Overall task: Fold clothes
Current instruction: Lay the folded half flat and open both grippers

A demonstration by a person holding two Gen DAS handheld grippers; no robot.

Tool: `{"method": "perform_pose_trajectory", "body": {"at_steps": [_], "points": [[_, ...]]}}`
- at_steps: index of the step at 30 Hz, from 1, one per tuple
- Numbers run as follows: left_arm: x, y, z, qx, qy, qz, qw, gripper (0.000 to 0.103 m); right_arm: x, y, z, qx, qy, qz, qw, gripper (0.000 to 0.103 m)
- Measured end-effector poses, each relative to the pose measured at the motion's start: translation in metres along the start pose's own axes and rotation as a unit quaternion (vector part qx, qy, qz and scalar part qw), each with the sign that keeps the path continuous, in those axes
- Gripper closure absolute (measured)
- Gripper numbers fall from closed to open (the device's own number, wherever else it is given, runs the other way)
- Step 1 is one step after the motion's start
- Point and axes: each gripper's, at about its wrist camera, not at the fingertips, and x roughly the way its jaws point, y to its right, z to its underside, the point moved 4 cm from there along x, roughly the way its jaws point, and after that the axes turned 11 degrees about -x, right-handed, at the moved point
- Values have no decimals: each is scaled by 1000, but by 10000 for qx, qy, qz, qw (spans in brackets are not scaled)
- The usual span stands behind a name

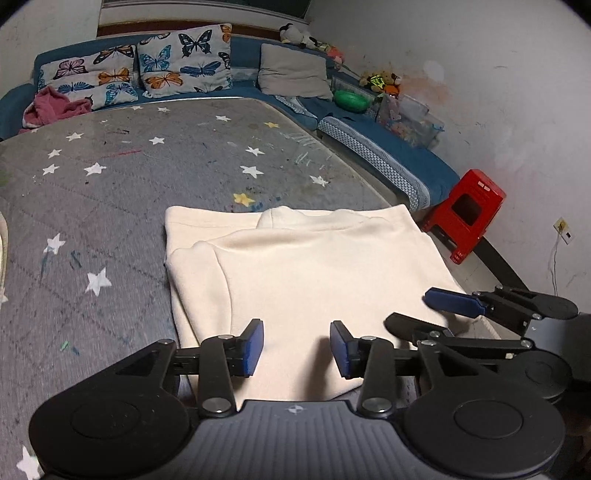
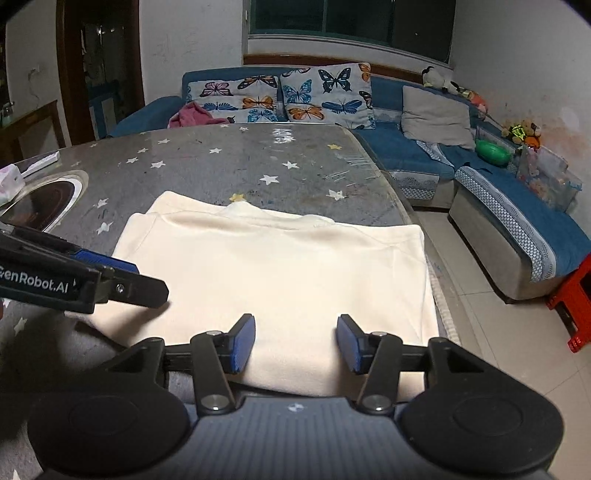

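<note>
A grey table point(image 2: 221, 162) patterned with white stars is being marked by scribbles and stains. A cream garment point(image 2: 280, 273), folded into a rectangle, is being carried flat near its right edge. At the left side a round dark inset point(image 2: 48, 206) and a small white box point(image 2: 9, 182) are being seen.

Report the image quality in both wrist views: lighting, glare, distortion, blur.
Left wrist view: dim indoor light, strong fisheye bending of the table edge, dark vignette corners, cream garment sharp and bright. Right wrist view: same curvature, a glare patch on the table near the sofa, dark window, soft shadow beneath the left gripper; no obvious motion blur.
</note>
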Motion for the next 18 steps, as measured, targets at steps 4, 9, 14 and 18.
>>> {"method": "perform_pose_trajectory", "body": {"at_steps": [4,9,14,18], "points": [[-1,0,6,18,-1,23,10000,59,-3,-1,2,-25,28,37,10000,53],[-3,1,11,-13,-26,68,10000,59,-3,-1,6,-84,-19,44,10000,52],[-10,3,22,-19,-82,192,9998,56,-9,-3,12,-183,-92,42,9998,52],[-18,7,33,98,-107,284,9995,54,-18,-6,18,-233,-144,33,9996,52]]}}
